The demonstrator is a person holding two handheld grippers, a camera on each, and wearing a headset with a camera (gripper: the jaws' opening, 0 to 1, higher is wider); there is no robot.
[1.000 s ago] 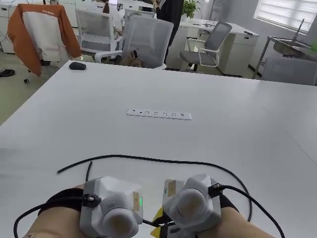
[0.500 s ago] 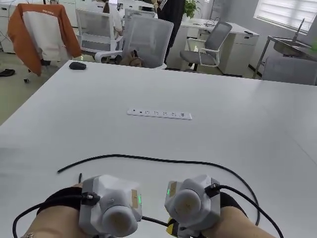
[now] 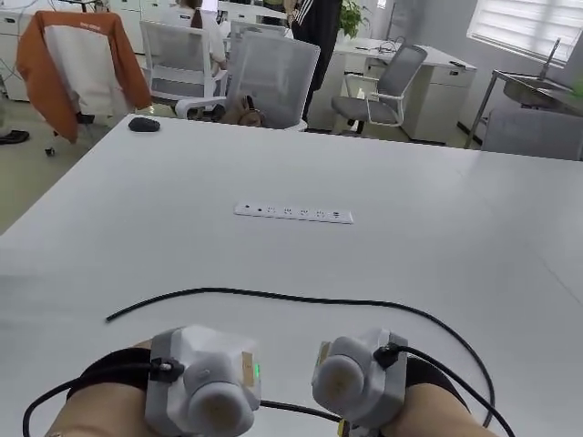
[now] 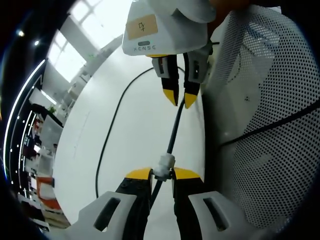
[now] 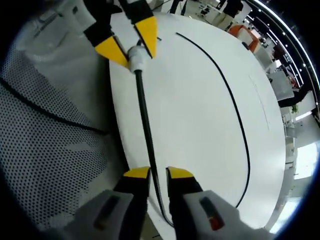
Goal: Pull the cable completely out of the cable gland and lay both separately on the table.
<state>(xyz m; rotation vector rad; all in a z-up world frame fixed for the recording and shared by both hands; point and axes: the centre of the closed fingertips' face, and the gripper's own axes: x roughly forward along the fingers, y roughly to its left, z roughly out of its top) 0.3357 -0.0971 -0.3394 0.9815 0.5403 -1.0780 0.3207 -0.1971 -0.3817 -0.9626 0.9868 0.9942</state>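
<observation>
Gland (image 4: 164,166): small white fitting, clamped between the yellow tips of the left tongs (image 4: 164,175). Cable (image 4: 172,134): thin, black, round. It passes through the gland and runs straight to the right tongs (image 5: 158,175), which are clenched on it a short way from the gland. So both tongs are closed, one on each part, and the cable is not out of the gland. The held span sits at the near edge of the surface (image 3: 410,246), right along the rim and close to white mesh fabric (image 4: 265,100) on the person's side. The rest of the cable lies slack on the surface in a long arc ahead of the tongs, with its free end off to the left and the other side curving round the right tongs toward the near edge. Room: the white surface is wide and bare past the arc. A power strip (image 3: 293,212) lies mid-surface, well apart from the cable, and a mouse (image 3: 143,123) sits near the far-left corner. Chairs (image 3: 273,77) stand just beyond the far edge. The left edge is well apart from the tongs.
</observation>
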